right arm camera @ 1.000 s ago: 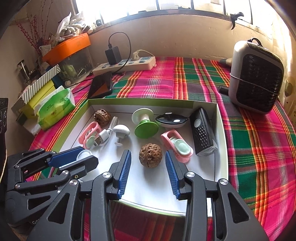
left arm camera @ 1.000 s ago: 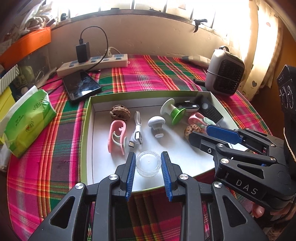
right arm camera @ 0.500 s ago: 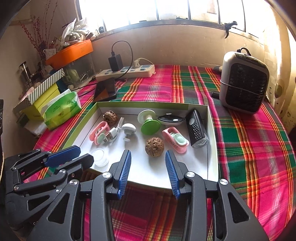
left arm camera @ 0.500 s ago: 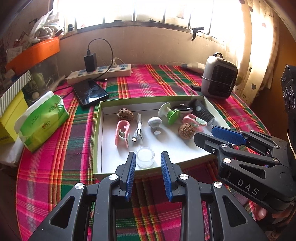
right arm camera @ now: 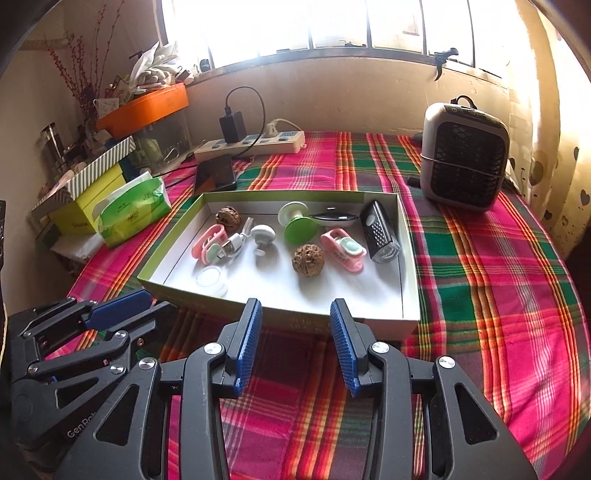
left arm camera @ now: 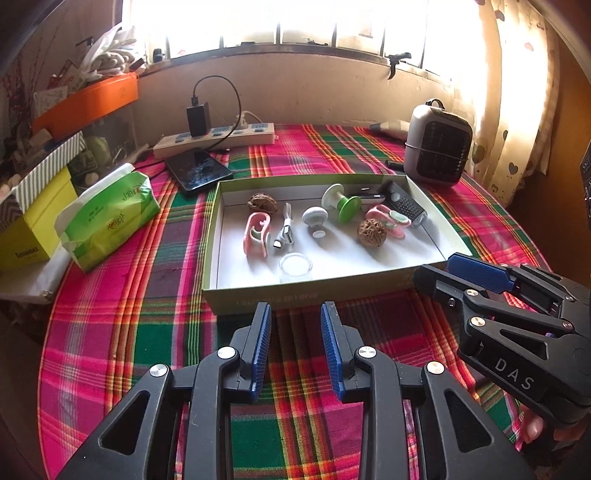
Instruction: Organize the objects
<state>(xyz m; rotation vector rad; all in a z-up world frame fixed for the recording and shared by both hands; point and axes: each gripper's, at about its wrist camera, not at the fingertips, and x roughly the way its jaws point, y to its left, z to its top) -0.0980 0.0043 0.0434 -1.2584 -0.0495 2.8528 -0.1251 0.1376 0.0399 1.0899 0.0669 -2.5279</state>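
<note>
Black right hand-held gripper [left arm camera: 476,275], "DAS" lettering

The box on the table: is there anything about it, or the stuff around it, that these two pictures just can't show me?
- Box: the print on its front wall is too faint to read, left view.
- Black oval thing: partly hidden behind the green stand, right view.
- Window: outside is washed out by glare, both views.
- Yellow carton: cut off by the edge, left view.

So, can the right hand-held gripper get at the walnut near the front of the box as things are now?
Probably yes. The right hand-held gripper is open and empty, the walnut lies apart from its neighbours, and only the low box wall stands between.
</note>
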